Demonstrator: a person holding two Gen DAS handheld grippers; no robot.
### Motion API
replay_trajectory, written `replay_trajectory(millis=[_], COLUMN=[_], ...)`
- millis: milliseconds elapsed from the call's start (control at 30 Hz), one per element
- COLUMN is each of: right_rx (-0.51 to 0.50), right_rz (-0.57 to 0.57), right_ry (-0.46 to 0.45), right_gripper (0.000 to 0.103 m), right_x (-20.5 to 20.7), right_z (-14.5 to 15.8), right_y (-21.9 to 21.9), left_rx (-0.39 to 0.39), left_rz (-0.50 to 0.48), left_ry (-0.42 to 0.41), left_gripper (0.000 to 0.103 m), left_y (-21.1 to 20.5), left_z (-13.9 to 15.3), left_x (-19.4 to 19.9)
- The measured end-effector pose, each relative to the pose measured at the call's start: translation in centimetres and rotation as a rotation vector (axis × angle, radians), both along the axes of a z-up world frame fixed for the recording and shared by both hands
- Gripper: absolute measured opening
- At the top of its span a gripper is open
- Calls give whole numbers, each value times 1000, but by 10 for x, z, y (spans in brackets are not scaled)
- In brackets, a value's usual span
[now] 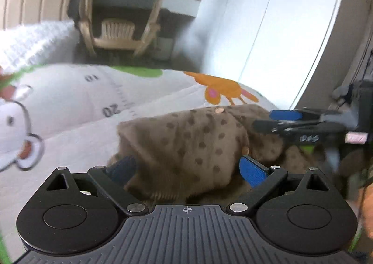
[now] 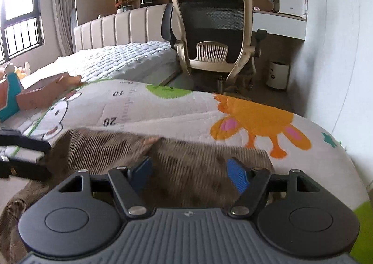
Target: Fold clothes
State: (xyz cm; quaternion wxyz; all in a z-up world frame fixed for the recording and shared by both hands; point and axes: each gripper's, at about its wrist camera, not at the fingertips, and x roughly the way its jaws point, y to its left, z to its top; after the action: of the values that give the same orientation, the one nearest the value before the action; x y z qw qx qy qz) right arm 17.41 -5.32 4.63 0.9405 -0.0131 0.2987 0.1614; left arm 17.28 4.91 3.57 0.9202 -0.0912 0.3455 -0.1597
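A brown dotted knit garment [image 1: 193, 140] lies bunched on a white cartoon-print quilt [image 1: 70, 101]. My left gripper [image 1: 186, 168] is open, its blue pads on either side of a raised fold of the garment. In the right wrist view the garment [image 2: 98, 147] shows its ribbed side, spread on the quilt [image 2: 174, 110]. My right gripper [image 2: 188, 170] is open just over the garment's far edge. The right gripper also shows in the left wrist view [image 1: 303, 121] at the garment's right end. Part of the left gripper shows at the left edge of the right wrist view [image 2: 21, 154].
An office chair [image 2: 214, 31] stands beyond the quilt's far edge. A bed with a padded headboard [image 2: 121, 26] lies to the far left. A cardboard box [image 2: 44, 94] sits at the quilt's left. A white wall [image 2: 338, 54] runs along the right.
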Motion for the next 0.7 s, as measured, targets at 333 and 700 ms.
replay_trajectory(millis=[333,700], right_rx=[-124,-102], right_rz=[2,-39], right_ry=[81,84], right_gripper=[83,85], right_x=[-23,-43], right_z=[-32,-22], right_y=[-21,-35], left_rx=[39,146], left_rz=[24,14], left_ry=[127,86], left_gripper=[101,103], left_y=[12,-7], left_z=[-47,-52], left_x=[3,-5])
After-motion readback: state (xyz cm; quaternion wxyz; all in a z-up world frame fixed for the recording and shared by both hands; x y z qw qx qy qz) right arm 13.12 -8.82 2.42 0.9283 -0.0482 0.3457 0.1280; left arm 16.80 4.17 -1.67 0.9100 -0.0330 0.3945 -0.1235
